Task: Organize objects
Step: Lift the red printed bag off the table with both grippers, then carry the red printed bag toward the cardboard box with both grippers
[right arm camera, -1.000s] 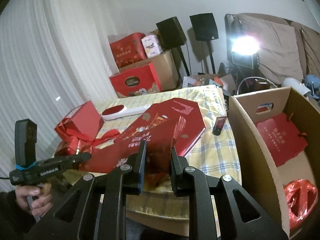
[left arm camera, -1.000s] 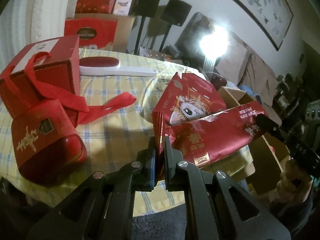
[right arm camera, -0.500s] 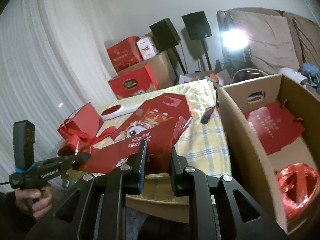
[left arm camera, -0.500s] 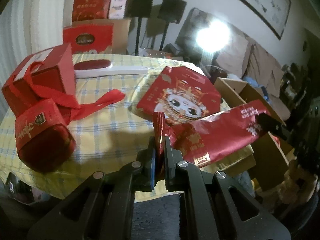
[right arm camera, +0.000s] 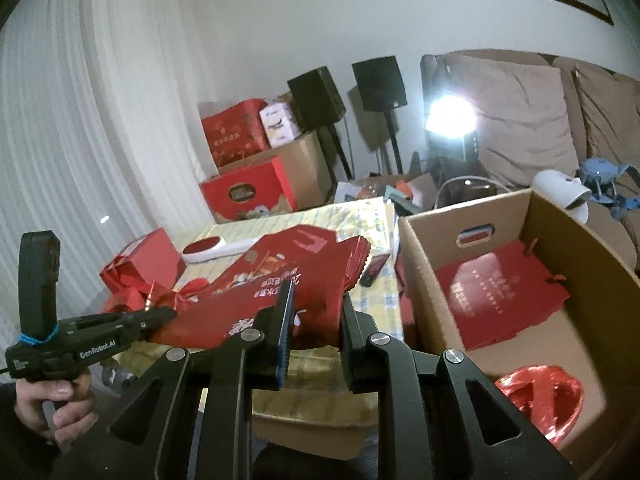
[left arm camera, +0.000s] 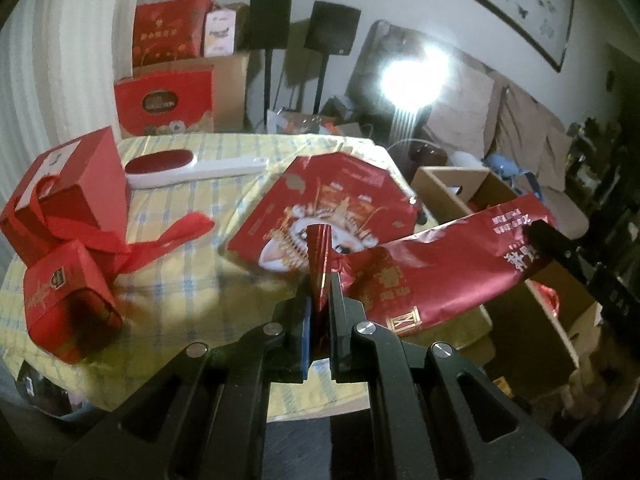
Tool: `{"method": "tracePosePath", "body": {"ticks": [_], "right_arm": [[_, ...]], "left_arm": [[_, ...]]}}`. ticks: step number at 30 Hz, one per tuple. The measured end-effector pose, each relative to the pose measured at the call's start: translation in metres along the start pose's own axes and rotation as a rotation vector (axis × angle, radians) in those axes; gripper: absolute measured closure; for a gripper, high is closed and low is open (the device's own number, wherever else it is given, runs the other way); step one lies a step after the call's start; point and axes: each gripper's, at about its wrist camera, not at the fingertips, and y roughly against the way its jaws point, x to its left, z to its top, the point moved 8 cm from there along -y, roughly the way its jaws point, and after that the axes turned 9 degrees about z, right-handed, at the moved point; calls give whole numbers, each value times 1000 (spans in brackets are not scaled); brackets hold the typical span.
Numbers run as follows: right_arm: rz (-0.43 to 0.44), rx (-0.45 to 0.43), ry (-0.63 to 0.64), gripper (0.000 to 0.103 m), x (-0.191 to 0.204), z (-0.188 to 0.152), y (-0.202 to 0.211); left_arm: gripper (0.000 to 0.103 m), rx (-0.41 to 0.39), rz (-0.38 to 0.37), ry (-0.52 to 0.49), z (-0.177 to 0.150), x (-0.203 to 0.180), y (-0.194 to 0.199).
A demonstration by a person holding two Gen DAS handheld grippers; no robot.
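Note:
A long, flattened red gift bag (left arm camera: 440, 276) with gold print hangs in the air over the near edge of the table, held at both ends. My left gripper (left arm camera: 320, 286) is shut on its pleated left end. In the right wrist view my right gripper (right arm camera: 316, 304) is shut on the other end of the bag (right arm camera: 240, 312), and the left gripper (right arm camera: 160, 314) shows at the far end with a hand on its handle. An open cardboard box (right arm camera: 460, 216) stands right of the table, with a flat red bag (right arm camera: 500, 292) and crumpled red plastic (right arm camera: 540, 396) inside.
The table's yellow checked cloth (left arm camera: 192, 280) carries an octagonal red box (left arm camera: 340, 196), two red gift boxes with ribbon (left arm camera: 72, 216), a white lint brush (left arm camera: 192, 166) and a small dark object (right arm camera: 374, 270). Speakers, red cartons, a bright lamp and a sofa stand behind.
Both grippers have drawn back from the table and risen slightly with the red bag between them. It now uncovers the octagonal box, and the cardboard box fills more of the right wrist view.

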Motion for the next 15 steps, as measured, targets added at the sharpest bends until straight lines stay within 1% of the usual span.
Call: {"method": "tracePosePath", "body": {"ticks": [3,7,11,15], "right_arm": [[1,13,-3,84,-6,2,3],[5,4,-23,83,-14,3,7],[17,9,-45,83,-19,3,8],[15,26,-40,83,-19,0,5]], "left_arm": [[97,-6,-5,-15,2,-6,0],[97,-40,6,-55,3,-15,5],[97,-40,-9,-49,6,-16,5],[97,-51,15,-73,6,-17,4]]}}
